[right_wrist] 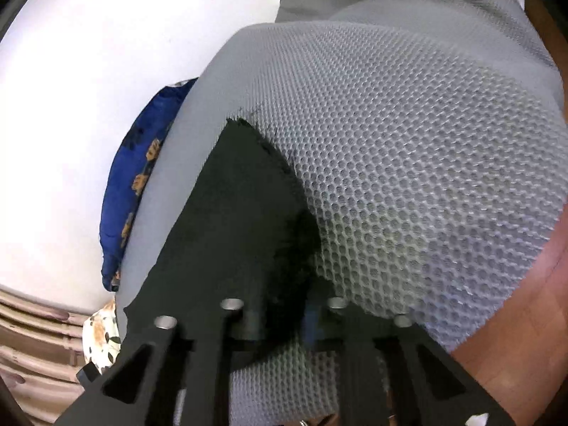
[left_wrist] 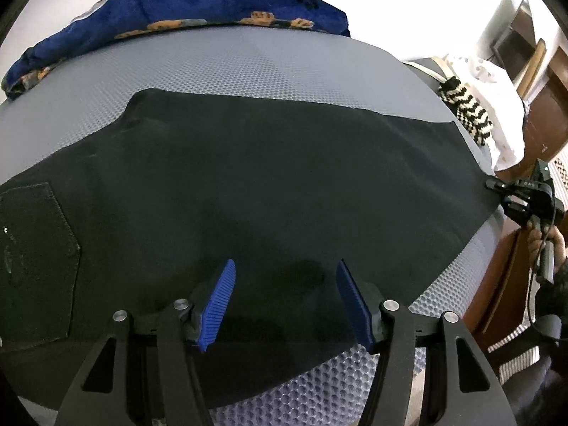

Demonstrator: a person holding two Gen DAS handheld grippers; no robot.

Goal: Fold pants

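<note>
- Wide apart are the jaws of the left gripper (left_wrist: 285,300); its ribbed blue pads (left_wrist: 220,301) hover just above the black cloth and nothing is held between them.
- For the right gripper (right_wrist: 301,314), the jaws seem drawn together on the hem of the cloth, but this part of its own view is blurred and dark, so the grip is only judged, not seen clearly.
- In the left view the right gripper is seen far to the right, at the hem end of the cloth, which supports this judgement.
- The black fabric pants (left_wrist: 248,184) are laid flat across the grey honeycomb-textured mattress cover (left_wrist: 248,67), already doubled leg on leg as it seems, with a stitched back pocket (left_wrist: 35,259) at the left end.
- Behind the pants, a dark blue blanket with orange prints (left_wrist: 177,7) is lying along the far edge.
- A black-and-cream zigzag knitted cloth (left_wrist: 468,110) is near the right end, apart from the pants.
- The step in hand is judged to be the lengthwise fold: the hem end is to be carried over toward the waist.
- For the next move, the hem must be lifted and brought across evenly, while the left gripper is probably needed to press or pinch the middle so that the cloth does not slide.
</note>
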